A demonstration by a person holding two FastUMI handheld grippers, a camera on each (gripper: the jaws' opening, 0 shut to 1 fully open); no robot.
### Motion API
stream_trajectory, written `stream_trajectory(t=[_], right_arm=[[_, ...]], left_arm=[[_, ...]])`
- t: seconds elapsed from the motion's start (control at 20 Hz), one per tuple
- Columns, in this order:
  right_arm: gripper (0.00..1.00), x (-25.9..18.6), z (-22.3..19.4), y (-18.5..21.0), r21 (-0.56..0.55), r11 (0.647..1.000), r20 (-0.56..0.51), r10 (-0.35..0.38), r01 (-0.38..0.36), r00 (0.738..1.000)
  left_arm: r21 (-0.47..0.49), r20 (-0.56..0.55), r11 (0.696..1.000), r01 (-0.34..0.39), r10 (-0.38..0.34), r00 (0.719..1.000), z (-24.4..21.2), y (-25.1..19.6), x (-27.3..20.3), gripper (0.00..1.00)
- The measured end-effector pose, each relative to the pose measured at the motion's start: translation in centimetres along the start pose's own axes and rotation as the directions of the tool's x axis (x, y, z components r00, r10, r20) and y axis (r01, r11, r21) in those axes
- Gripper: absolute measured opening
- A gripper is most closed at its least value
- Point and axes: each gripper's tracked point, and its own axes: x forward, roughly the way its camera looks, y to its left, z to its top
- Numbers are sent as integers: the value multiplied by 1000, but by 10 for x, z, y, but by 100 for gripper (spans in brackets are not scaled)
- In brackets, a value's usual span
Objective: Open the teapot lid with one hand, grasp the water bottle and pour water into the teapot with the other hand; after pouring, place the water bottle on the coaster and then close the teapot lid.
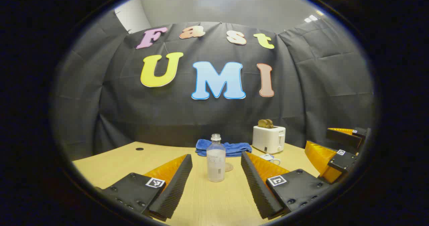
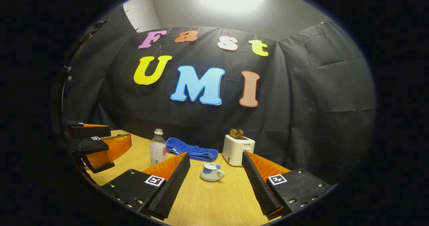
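The small white teapot with blue pattern stands on the light wooden desk, its lid on, straight ahead of the right gripper and between the lines of its two fingers, but apart from them. This gripper is wide open and holds nothing. The clear plastic water bottle stands upright on the same desk, its long axis vertical and its neck without a cap as far as I can see, directly in front of the left gripper, which is also wide open and empty. In the left gripper view a clear round coaster seems to lie just behind and to the right of the bottle, though it is hard to see well. In that view the teapot is further to the right, near the right gripper. So the left gripper is nearer to the bottle and the right one is nearer to the teapot, and I judge that the task is at its very beginning: the right gripper needs to go forward and down to the lid knob. A folded blue towel and a white toaster with bread slices stand behind, near the wall.
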Motion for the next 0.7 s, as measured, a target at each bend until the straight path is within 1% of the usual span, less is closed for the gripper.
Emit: stream_trajectory(t=[0.15, 0.45, 0.7], right_arm=[[96, -1, -3, 2, -18, 1000, -7, -10, 10, 1000], [96, 2, -2, 8, -28, 1000, -18, 0, -1, 1000], [95, 16, 5, 5, -29, 999, -11, -18, 18, 1000]], left_arm=[[-3, -12, 1000, 7, -7, 1000, -2, 2, 1, 99], [2, -23, 1000, 17, -17, 1000, -6, 3, -1, 99], [-2, -21, 1000, 19, -20, 1000, -6, 8, 1, 99]])
